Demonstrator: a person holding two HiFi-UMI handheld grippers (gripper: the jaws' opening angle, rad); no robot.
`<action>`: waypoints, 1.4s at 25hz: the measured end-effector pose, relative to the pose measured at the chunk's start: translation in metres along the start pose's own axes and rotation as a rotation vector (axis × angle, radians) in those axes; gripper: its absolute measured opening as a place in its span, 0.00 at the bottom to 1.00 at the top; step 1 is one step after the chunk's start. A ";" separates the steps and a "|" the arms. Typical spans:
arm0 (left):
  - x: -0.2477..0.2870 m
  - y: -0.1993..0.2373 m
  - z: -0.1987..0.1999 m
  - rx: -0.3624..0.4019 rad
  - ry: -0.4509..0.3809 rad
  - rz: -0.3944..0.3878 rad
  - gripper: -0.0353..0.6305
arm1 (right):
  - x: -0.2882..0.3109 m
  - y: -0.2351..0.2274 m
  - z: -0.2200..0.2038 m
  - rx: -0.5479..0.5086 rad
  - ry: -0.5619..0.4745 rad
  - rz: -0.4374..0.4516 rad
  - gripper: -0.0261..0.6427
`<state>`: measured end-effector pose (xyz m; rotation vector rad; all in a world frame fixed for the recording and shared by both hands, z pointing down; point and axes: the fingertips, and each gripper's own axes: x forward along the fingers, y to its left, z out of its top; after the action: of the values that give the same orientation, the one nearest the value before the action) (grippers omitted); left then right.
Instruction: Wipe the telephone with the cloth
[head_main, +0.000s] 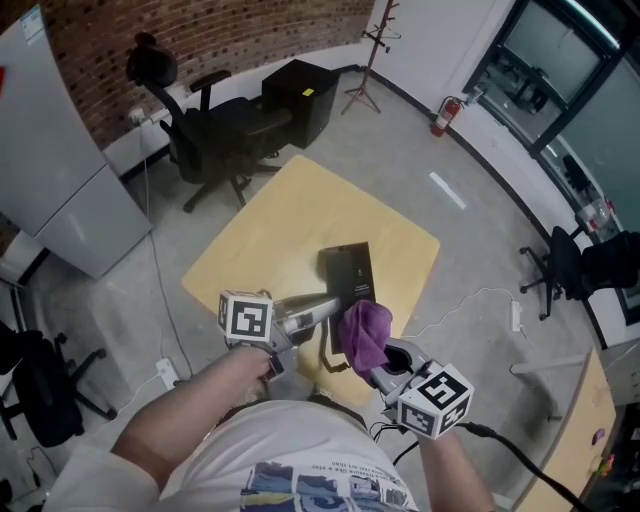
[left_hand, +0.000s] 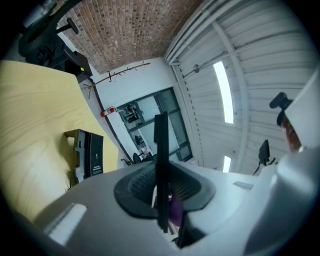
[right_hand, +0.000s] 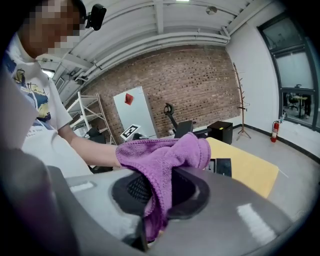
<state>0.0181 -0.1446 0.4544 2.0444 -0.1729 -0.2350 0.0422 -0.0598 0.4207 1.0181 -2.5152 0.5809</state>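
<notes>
Right gripper (right_hand: 159, 197) clenched on the purple cloth (right_hand: 165, 152); left gripper (left_hand: 161, 192) clamped on a thin dark bar (left_hand: 161, 145), possibly the handset; telephone (head_main: 348, 272) on the yellow table (head_main: 260, 235) just beyond. Step judged: approach, wiping not yet begun; next, press the cloth onto the telephone and stroke.

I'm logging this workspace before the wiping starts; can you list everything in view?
table: one, yellow, centre.
telephone: one, black, on the table.
cloth: one, purple, in right claw.
thin strip: one, black, in left claw; what it is unclear.
office chairs: at least two, black, beyond table and far right.
cabinet: one, black, beyond table.
coat stand: one, reddish-brown, beyond cabinet.
fire extinguisher: one, red, beyond table, right.
left claw: one, grey, shut on thin strip.
right claw: one, grey, shut on cloth.
</notes>
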 end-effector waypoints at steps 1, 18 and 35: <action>0.000 0.000 0.001 0.002 0.000 -0.001 0.17 | -0.001 0.000 -0.001 0.003 0.002 -0.002 0.10; 0.012 -0.005 -0.031 0.049 0.096 -0.010 0.17 | 0.019 -0.026 0.101 -0.079 -0.134 -0.015 0.10; -0.010 -0.003 0.011 0.023 -0.029 -0.011 0.17 | 0.009 0.016 0.014 0.003 -0.011 0.074 0.10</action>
<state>0.0054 -0.1504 0.4474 2.0661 -0.1828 -0.2705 0.0218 -0.0612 0.4094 0.9357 -2.5717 0.6015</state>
